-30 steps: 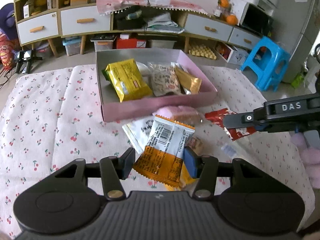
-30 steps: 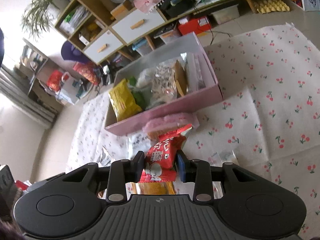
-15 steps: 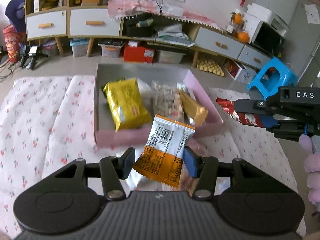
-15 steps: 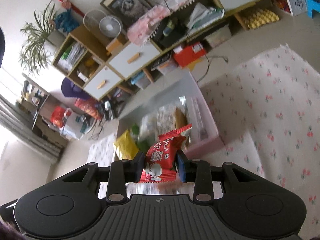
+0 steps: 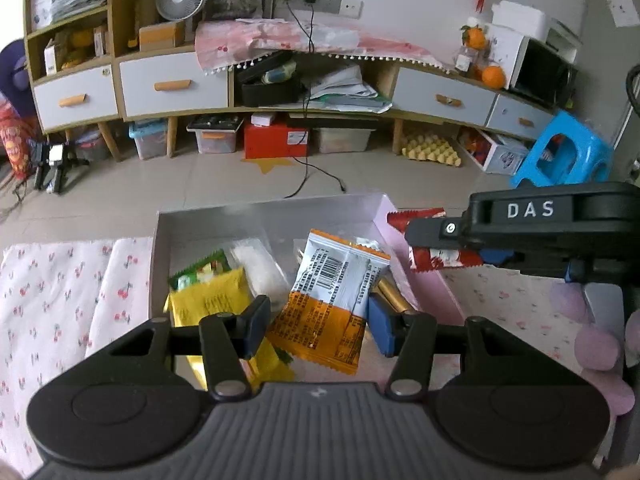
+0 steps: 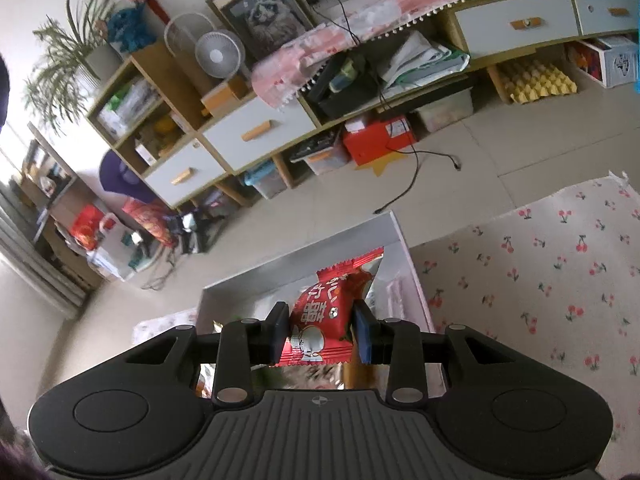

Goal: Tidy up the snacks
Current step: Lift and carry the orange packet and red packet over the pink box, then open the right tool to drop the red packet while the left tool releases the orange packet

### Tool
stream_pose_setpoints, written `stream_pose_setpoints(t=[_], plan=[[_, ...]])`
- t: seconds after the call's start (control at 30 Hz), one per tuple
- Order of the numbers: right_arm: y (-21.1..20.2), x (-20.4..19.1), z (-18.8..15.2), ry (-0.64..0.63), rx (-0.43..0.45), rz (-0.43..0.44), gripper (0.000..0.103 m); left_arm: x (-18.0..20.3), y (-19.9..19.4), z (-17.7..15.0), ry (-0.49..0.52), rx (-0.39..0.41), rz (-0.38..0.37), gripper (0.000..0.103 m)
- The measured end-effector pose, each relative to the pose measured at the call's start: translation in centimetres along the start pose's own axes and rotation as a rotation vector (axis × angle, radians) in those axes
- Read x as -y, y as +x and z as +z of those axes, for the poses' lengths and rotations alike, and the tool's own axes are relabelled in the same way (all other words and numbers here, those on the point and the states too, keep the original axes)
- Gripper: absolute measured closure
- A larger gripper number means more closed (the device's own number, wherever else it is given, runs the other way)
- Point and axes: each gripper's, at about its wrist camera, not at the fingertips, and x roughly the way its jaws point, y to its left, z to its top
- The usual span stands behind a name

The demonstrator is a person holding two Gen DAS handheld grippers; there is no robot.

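My left gripper is shut on an orange-and-white snack packet and holds it above the pink box. The box holds a yellow packet, a green packet, a clear packet and a gold packet. My right gripper is shut on a red snack packet and holds it over the right side of the box. It also shows in the left wrist view at the right, with the red packet in it.
The box stands on a cherry-print cloth, also in the right wrist view. Beyond its far edge are tiled floor, a long cabinet with drawers and a blue stool. A pink plush lies at the right.
Both grippers have lifted and moved forward with their packets, from in front of the box to over it. The loose packets on the cloth have dropped out of view.
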Motion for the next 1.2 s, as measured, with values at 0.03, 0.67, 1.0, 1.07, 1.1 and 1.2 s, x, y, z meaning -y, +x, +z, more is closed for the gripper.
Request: stream_pose_setpoints(t=[0.03,0.67,1.0,1.07,1.1,1.2], plan=[[0.6,0.2,0.1,0.006,-0.005,0.003,0.069,0.0,0.3,0.1,0.010,0.000,0.007,0.054],[3.5,1.7,1.5,0.045,0.007,0.048,0.053,0.3,1.9,0.5,0.067,0.071,0.049,0.029],[1.7,2.2,0.9,0.067,0.000,0.026,0.041,-0.1,0.6,0.6,0.040,0.065,0.054,0.013],[0.9,2.4,0.7,0.068,0.001,0.021,0.039,-0.2,-0.1,0.4,0.030,0.066,0.052,0.011],[0.5,2.5,0.6,0.067,0.002,0.015,0.035,-0.3,-0.3,0.4,0.028,0.067,0.053,0.010],[-0.9,2.6,0.2,0.065,0.005,-0.005,0.030,-0.4,-1.5,0.0,0.027,0.068,0.054,0.005]])
